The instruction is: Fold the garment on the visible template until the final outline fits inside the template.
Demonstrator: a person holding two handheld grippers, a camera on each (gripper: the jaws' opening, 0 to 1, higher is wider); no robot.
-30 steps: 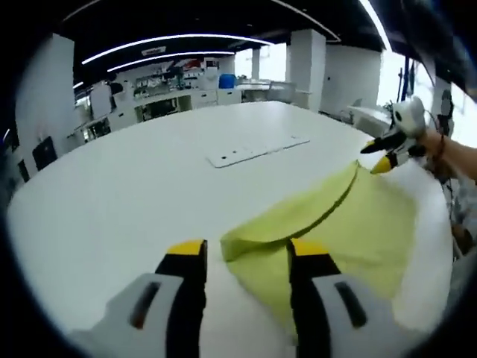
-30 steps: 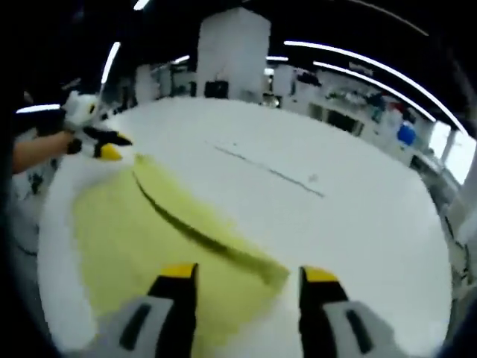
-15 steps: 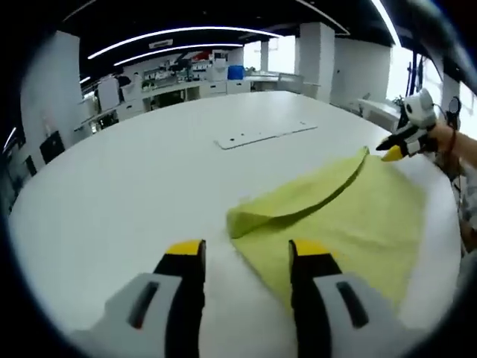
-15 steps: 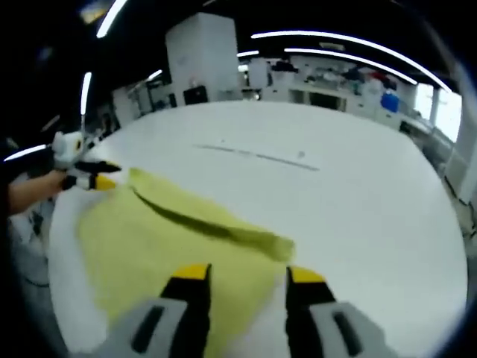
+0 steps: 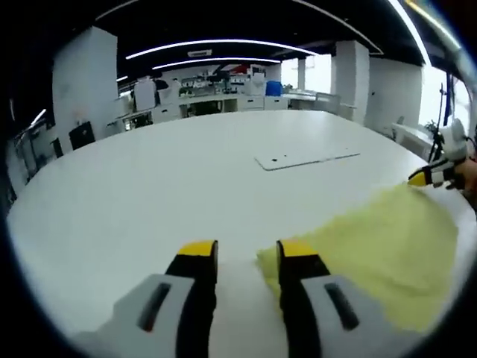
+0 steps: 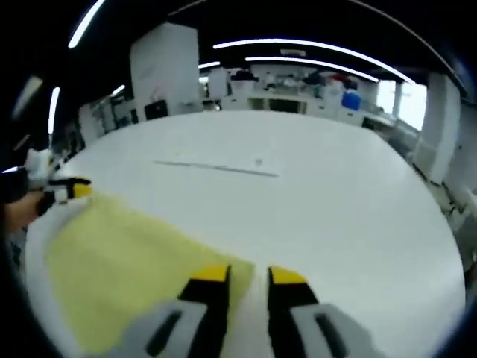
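White table bears yellow garment; left gripper, right gripper narrowly parted at its corners.

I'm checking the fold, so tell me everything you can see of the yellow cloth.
The yellow cloth is a soft, plain yellow-green fabric lying flat on the white table, with no raised fold visible. The left gripper and right gripper each sit at one of its corners, jaws narrow; a grip cannot be confirmed.

White table open ahead; flat panel midway; garment rightward.
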